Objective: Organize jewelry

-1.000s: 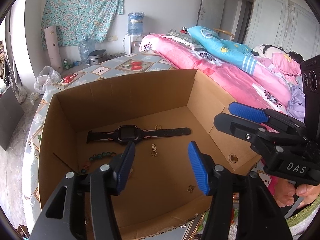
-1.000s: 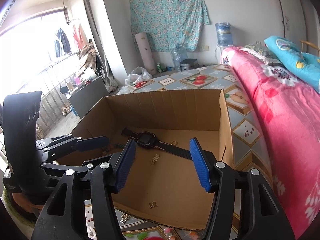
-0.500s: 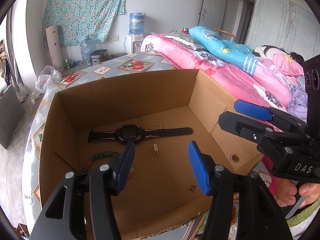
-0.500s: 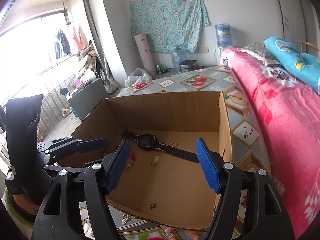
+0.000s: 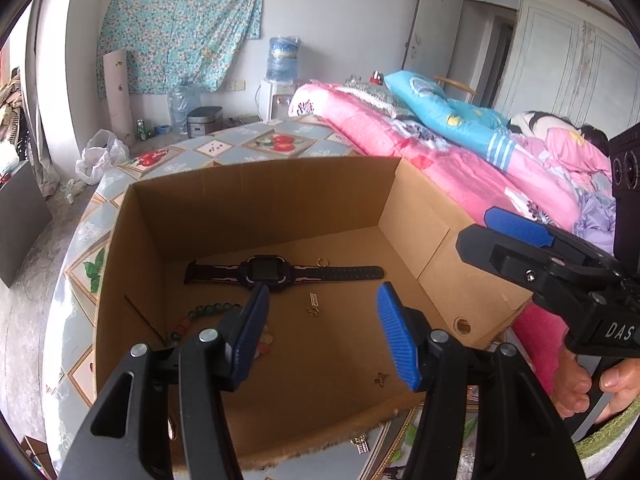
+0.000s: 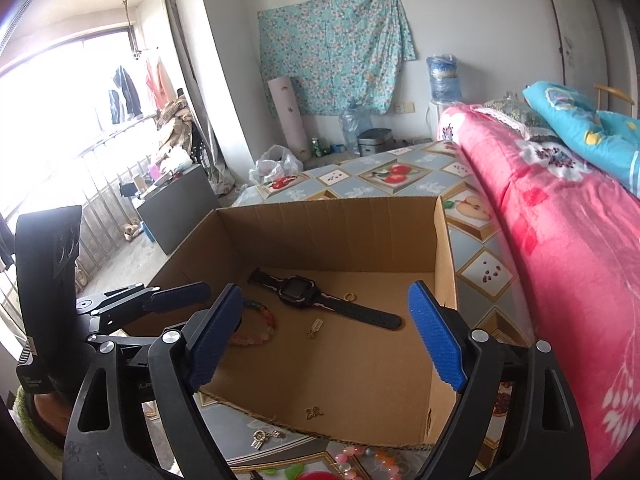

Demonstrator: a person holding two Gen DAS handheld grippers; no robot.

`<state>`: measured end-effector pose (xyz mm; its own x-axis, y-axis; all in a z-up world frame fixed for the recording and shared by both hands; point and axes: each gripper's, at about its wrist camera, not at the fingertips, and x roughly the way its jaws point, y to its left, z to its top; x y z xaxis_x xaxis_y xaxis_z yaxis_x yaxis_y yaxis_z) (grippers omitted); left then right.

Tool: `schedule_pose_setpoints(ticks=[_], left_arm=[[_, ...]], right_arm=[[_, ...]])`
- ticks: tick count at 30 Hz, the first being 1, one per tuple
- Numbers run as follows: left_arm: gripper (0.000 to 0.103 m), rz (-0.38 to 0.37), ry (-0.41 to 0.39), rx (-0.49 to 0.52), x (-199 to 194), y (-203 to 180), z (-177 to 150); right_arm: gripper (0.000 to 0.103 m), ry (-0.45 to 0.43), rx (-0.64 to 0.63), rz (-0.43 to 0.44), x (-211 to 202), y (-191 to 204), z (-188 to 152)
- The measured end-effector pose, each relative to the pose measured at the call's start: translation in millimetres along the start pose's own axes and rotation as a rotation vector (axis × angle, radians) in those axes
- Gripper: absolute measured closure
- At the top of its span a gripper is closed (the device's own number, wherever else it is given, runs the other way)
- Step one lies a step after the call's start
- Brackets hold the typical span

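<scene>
Jewelry's light, fiddly stuff: that gold earring (image 6: 313, 412) near the cardboard box (image 6: 445, 280) front edge, I'd pinch across it. Right gripper (image 6: 326, 332) just spread wide, empty.

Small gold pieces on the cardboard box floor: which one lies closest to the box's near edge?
The small gold butterfly-shaped charm, alone by the near edge of the cardboard box. The gold ring touches the black watch; the gold bar pendant lies mid-floor.
</scene>
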<state>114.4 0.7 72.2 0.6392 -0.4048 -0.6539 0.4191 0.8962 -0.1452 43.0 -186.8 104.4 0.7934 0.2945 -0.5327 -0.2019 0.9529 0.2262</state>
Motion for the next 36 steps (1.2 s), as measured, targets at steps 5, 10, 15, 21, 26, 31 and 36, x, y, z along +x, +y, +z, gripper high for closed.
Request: schedule_pose_setpoints(ticks=[5, 10, 15, 21, 26, 31, 36], left_arm=[[0.048, -0.033, -0.089, 0.001, -32.0, -2.4, -8.2], [0.048, -0.053, -0.159, -0.005, -68.0, -3.2, -28.4], [0.048, -0.069, -0.167, 0.004, -93.2, -1.4, -61.3], [0.048, -0.142, -0.090, -0.003, -81.4, -7.9, -96.4], [0.053, -0.065, 0.020, 0.094, -36.9, -32.5, -117.1], [0.068, -0.053, 0.089, 0.114, -1.1, -37.9, -122.6], [0.080, -0.026, 0.124, 0.102, 20.7, -33.7, -119.9]], right_arm=[[0.012, -0.058, -0.008, 0.020, -20.7, 6.2, -1.0], [0.012, -0.116, 0.005, 0.044, -52.8, -3.8, -5.0], [0.012, -0.072, 0.007, 0.116, -63.6, -12.2, -18.9], [0.024, -0.007, -0.067, 0.153, -60.9, 6.7, -49.4], [0.045, 0.088, -0.051, 0.145, -39.0, 14.7, -76.9], [0.057, 0.169, 0.004, 0.147, -15.8, 10.3, -96.6], [0.059, 0.198, 0.015, 0.164, -6.5, 9.5, -107.2]])
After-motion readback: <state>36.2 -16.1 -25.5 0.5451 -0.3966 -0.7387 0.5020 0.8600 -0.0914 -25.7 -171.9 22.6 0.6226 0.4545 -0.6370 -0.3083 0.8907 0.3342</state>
